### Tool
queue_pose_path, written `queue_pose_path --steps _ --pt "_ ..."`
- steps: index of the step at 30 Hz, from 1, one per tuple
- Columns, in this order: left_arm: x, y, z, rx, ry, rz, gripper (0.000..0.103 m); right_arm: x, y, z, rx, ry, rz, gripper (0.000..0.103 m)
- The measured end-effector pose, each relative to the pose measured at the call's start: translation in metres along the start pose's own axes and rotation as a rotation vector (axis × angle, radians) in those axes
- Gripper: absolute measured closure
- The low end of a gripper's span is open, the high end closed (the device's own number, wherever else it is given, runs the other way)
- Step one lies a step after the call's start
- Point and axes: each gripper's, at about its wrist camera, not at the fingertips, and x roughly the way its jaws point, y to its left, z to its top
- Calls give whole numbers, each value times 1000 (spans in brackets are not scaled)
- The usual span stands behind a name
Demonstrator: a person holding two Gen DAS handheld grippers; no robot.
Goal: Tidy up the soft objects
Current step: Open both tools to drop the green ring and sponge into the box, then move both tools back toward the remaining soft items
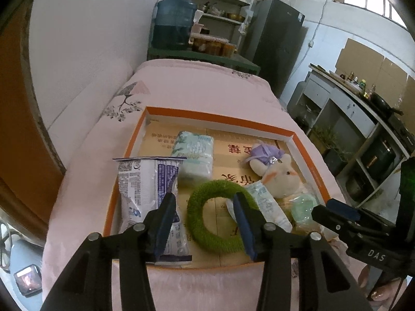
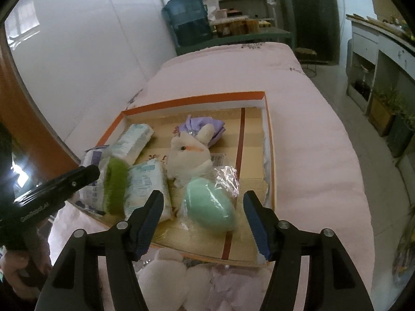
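An orange-rimmed shallow box (image 1: 218,114) (image 2: 197,99) lies on a pink bed cover. In it are a white-and-blue bag (image 1: 142,186), a big tissue pack (image 1: 194,153) (image 2: 135,140), a fuzzy green ring (image 1: 207,235) (image 2: 115,186), a small tissue pack (image 1: 269,204) (image 2: 147,181), a plush rabbit (image 1: 280,178) (image 2: 189,158) and a mint egg-shaped sponge (image 1: 303,207) (image 2: 210,207) in clear wrap. My left gripper (image 1: 205,200) (image 2: 88,171) hangs open over the ring, holding nothing. My right gripper (image 2: 202,199) (image 1: 334,207) is open around the mint sponge without gripping it.
A white fluffy plush (image 2: 166,272) lies on the bed cover (image 1: 197,88) just outside the box's near edge. A white wall runs along the left. A water jug (image 1: 173,23), shelves and a fridge (image 1: 277,44) stand beyond the bed; a counter (image 1: 363,108) is to the right.
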Motion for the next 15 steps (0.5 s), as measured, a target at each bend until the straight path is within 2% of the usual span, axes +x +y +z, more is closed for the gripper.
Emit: queue_pose_path --steps 15 --pt "-40 -2 -5 -7 -39 26 57 -40 15 -8 -14 -46 -1 37"
